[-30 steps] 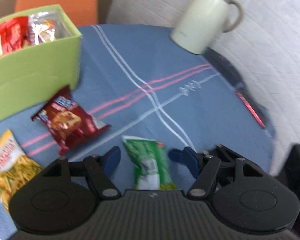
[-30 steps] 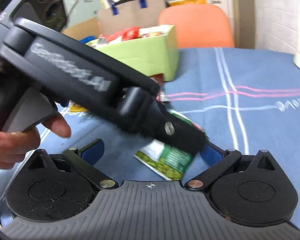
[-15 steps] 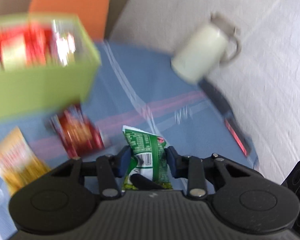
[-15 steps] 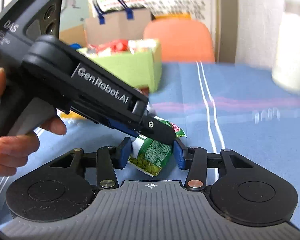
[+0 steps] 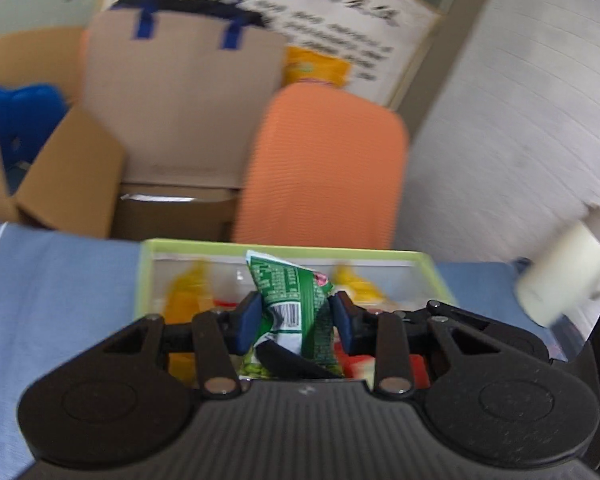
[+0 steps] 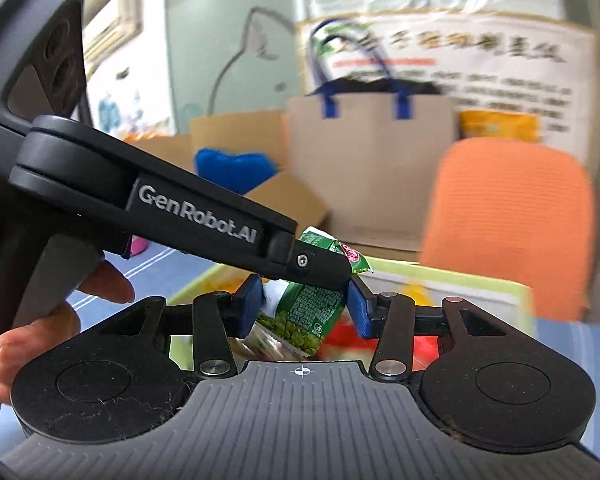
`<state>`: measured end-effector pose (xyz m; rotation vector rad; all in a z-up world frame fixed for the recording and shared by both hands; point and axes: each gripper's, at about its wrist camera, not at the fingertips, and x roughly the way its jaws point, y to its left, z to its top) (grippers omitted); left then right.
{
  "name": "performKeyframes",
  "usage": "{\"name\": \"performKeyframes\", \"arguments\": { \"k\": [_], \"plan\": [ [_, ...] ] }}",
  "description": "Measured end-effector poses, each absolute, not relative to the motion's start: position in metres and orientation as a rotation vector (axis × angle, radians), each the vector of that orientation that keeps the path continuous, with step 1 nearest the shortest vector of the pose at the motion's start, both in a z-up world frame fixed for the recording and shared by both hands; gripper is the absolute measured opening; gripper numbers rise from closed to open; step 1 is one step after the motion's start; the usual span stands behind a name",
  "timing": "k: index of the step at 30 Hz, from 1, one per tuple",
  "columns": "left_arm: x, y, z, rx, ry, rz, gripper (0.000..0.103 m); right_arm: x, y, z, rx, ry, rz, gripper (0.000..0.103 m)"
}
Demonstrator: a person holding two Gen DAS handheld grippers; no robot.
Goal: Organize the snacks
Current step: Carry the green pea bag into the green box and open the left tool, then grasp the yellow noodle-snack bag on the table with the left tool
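Observation:
A green pea snack packet [image 5: 296, 312] is pinched between the blue pads of my left gripper [image 5: 294, 322], held upright above the open green box [image 5: 432, 270]. The same packet [image 6: 306, 312] also sits between the blue pads of my right gripper [image 6: 304, 308], which is closed around it, with the left gripper's finger [image 6: 320, 270] lying across it. The green box [image 6: 496, 286] lies just below and ahead, with yellow and red snack packs [image 5: 184, 304] inside.
An orange chair [image 5: 324, 168] stands behind the box. Cardboard boxes and a paper bag with blue handles [image 5: 180, 92] are behind it. A white jug [image 5: 564, 284] stands at the right on the blue tablecloth [image 5: 52, 280]. My hand [image 6: 36, 320] holds the left gripper's handle.
Both grippers closed on the green packet on the cloth, then lifted it together and carried it over the green box. The view now tilts up toward the chair and wall.

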<state>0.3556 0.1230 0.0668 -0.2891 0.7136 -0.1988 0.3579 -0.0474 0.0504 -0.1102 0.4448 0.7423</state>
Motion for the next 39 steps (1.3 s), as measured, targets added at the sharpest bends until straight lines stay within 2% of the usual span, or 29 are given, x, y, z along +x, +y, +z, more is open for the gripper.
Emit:
{"name": "performKeyframes", "arguments": {
  "k": [2,3,5,6,8,9,12,13,15,20,26,39],
  "plan": [
    [0.363,0.137,0.05,-0.318,0.734,-0.2,0.032,0.369,-0.022,0.037,-0.128,0.468,0.764,0.028],
    [0.363,0.143,0.042,-0.331,0.739,-0.205,0.034,0.37,-0.01,0.03,-0.132,0.48,0.767,0.032],
    [0.357,0.15,0.034,-0.367,0.721,-0.2,0.061,0.373,0.004,0.021,-0.187,0.462,0.748,0.037],
    [0.352,0.154,0.034,-0.384,0.694,-0.196,0.064,0.366,0.008,0.018,-0.219,0.442,0.74,0.04],
    [0.339,0.155,0.038,-0.41,0.639,-0.188,0.066,0.347,0.006,0.018,-0.25,0.422,0.731,0.051],
    [0.329,0.156,0.043,-0.42,0.609,-0.182,0.066,0.337,0.0,0.02,-0.246,0.407,0.721,0.062],
    [0.298,0.153,0.059,-0.43,0.541,-0.182,0.07,0.314,-0.027,0.035,-0.217,0.323,0.672,0.07],
    [0.285,0.151,0.062,-0.428,0.531,-0.187,0.07,0.303,-0.038,0.039,-0.205,0.309,0.663,0.077],
    [0.262,0.143,0.061,-0.432,0.525,-0.213,0.072,0.28,-0.062,0.04,-0.184,0.31,0.643,0.083],
    [0.236,0.105,0.025,-0.422,0.665,-0.249,0.072,0.233,-0.107,0.013,-0.081,0.428,0.594,0.083],
    [0.236,0.064,-0.013,-0.405,0.834,-0.276,0.072,0.203,-0.113,-0.028,-0.08,0.558,0.594,0.083],
    [0.249,0.041,-0.028,-0.33,0.89,-0.267,0.072,0.217,-0.1,-0.045,-0.11,0.601,0.618,0.081]
  ]
}}
